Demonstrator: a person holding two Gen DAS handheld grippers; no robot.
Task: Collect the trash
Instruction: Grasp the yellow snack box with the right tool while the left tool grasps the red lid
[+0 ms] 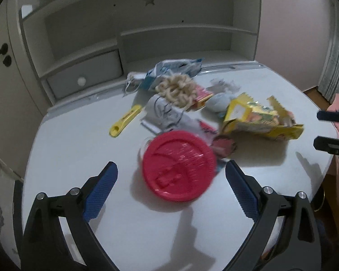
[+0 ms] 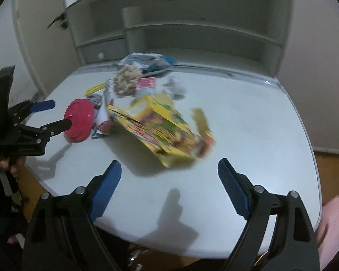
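Observation:
A heap of trash lies on the white desk (image 1: 79, 149). It holds a red round lid (image 1: 179, 166) on a clear cup, a torn yellow snack box (image 1: 260, 119), a bunch of beige rings (image 1: 177, 90), a blue-and-white wrapper (image 1: 169, 72), crumpled paper (image 1: 165, 113) and a yellow handle (image 1: 125, 124). My left gripper (image 1: 171, 178) hangs open above the desk, the red lid showing between its blue pads (image 1: 101, 192). My right gripper (image 2: 169, 180) is open just short of the yellow box (image 2: 160, 131), nothing in it. Each gripper shows at the edge of the other's view.
A white hutch (image 1: 133, 38) with shelves and a small knobbed drawer (image 1: 85, 76) stands at the back of the desk. A pink cloth (image 2: 334, 221) lies past the desk's right edge. Wooden floor (image 2: 332, 164) shows to the right. A hand (image 2: 2, 167) holds the left gripper's handle.

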